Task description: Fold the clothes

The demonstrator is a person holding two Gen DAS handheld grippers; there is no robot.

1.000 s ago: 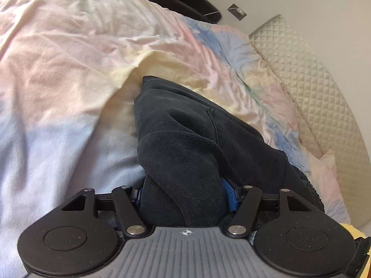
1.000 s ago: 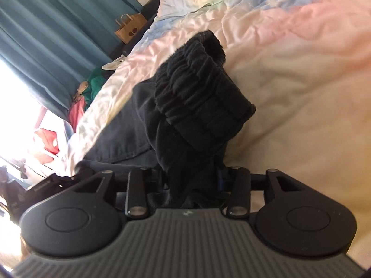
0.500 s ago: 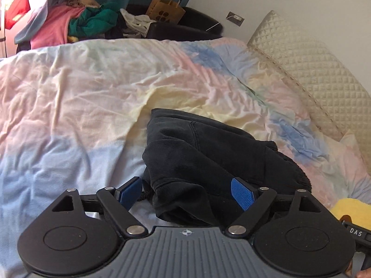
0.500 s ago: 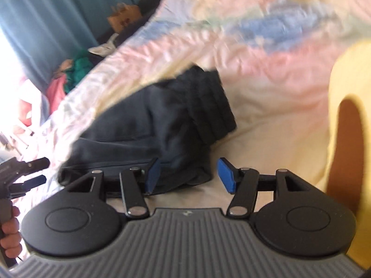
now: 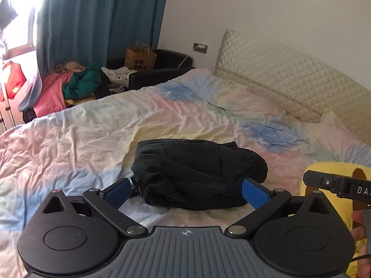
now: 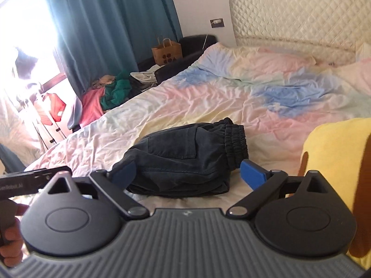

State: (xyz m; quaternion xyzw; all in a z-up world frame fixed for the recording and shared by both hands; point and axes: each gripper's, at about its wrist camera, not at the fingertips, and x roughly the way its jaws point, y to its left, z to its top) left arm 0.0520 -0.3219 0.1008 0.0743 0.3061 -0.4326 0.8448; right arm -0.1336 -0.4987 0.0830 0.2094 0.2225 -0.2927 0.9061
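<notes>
Trousers (image 5: 194,173), dark and folded into a compact bundle, lie on the bed (image 5: 92,139) near its foot edge; the elastic waistband (image 6: 234,139) faces the right side of the bundle, and a patch pocket (image 6: 174,143) shows on the upper layer in the right wrist view; the bundle rests flat on the pastel tie-dye duvet, which is wrinkled around it. Left gripper (image 5: 185,188) hovers just in front of the bundle with its jaws spread wide, blue pads on either side of the near fold and holding nothing; whether the pads touch the cloth cannot be told. Right gripper (image 6: 187,173) is likewise spread wide and holds nothing, its blue pads flanking the near edge of the bundle. A yellow garment (image 6: 336,153) lies on the bed just to the right of the trousers, apart from them. A quilted cream headboard (image 5: 289,74) stands at the far end of the bed; teal curtains (image 5: 104,18) hang beside a bright window; a brown paper bag (image 5: 140,58) sits on a dark chair beyond the bed, with a heap of pink and green clothes (image 5: 71,85) to its left. A hand (image 6: 10,238) grips the left gripper's handle at the left edge of the right wrist view.
</notes>
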